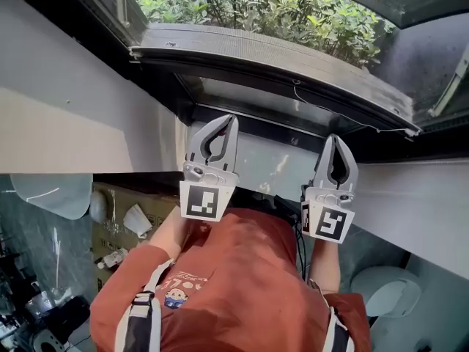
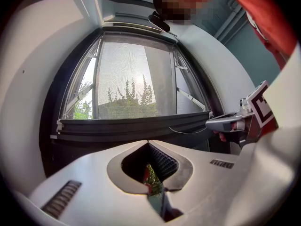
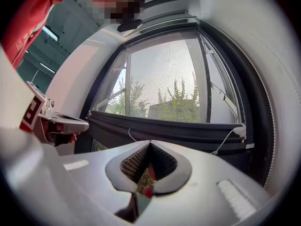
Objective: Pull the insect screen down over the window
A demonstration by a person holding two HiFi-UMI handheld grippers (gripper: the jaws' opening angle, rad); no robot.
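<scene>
Window [image 1: 256,6] cut off at top edge, box [image 1: 157,205] contents too small to tell

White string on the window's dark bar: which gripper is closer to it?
Right. The right gripper is just under the string, near the right end of the bar. The left gripper is farther off, under the bar's left half.
</scene>
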